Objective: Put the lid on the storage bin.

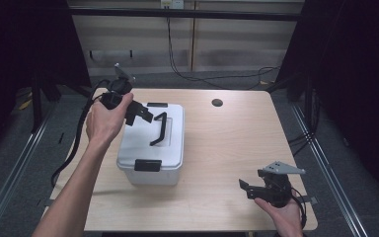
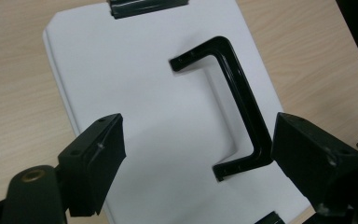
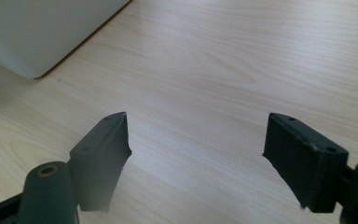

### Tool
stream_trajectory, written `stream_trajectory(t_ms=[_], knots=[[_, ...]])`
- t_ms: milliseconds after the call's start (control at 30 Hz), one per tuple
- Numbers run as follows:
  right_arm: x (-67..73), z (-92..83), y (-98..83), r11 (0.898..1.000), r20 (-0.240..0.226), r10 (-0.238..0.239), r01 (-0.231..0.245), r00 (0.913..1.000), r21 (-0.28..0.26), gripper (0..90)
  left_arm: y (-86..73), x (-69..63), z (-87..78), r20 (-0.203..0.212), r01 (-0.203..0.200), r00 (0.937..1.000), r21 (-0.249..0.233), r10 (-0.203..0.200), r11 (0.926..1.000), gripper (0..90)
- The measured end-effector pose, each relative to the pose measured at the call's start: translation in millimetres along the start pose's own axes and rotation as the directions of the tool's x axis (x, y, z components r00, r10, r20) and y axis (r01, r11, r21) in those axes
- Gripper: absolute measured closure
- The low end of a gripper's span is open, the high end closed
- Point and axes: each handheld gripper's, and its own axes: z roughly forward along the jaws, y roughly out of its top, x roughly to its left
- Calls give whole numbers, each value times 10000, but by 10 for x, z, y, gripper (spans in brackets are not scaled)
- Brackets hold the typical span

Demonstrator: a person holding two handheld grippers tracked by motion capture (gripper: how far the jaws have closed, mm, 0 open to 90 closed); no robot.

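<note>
A white plastic box (image 1: 150,163) with a white lid (image 1: 140,143) stands on the left half of the wooden table (image 1: 227,138). A black handle (image 1: 160,129) rises from the lid, and black latches (image 1: 147,165) clip its near and far ends. My left gripper (image 1: 140,114) hovers open above the lid's far left part, just left of the handle (image 2: 235,88); nothing is between its jaws. Near the table's front right corner my right gripper (image 1: 246,186) is held open and low over bare wood (image 3: 205,93), pointing toward the box (image 3: 42,28).
A round cable hole (image 1: 217,102) sits in the table's far middle. Cables (image 1: 187,74) run along the floor behind the table. Black frame posts (image 1: 37,98) stand at both sides. Bare tabletop lies between the box and my right gripper.
</note>
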Motion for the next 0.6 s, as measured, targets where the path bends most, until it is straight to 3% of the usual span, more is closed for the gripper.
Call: stream_trajectory(t_ms=[33,67,167,233,367,600], knots=[[1,-3,-2,10000,9,-11,11,10000,-14,216,-24,-6,-3,-268,-262,9993,-78,260,9996,174],[-2,-4,-3,10000,13,1,-1,10000,-17,216,-40,-11,-2,-282,-302,9992,-146,298,9994,174],[-2,-3,-2,10000,12,-4,4,10000,-16,216,-112,50,-19,233,-339,9991,-367,348,9988,174],[2,-2,-2,10000,2,-28,28,10000,-23,216,-157,92,-36,227,-505,9984,-293,512,9983,176],[5,1,1,10000,17,32,-32,10000,-11,216,-242,196,-144,436,-653,9967,-745,686,9951,182],[3,2,1,10000,25,51,-51,10000,-8,216,-421,346,-297,617,-525,9961,-1632,633,9852,182]])
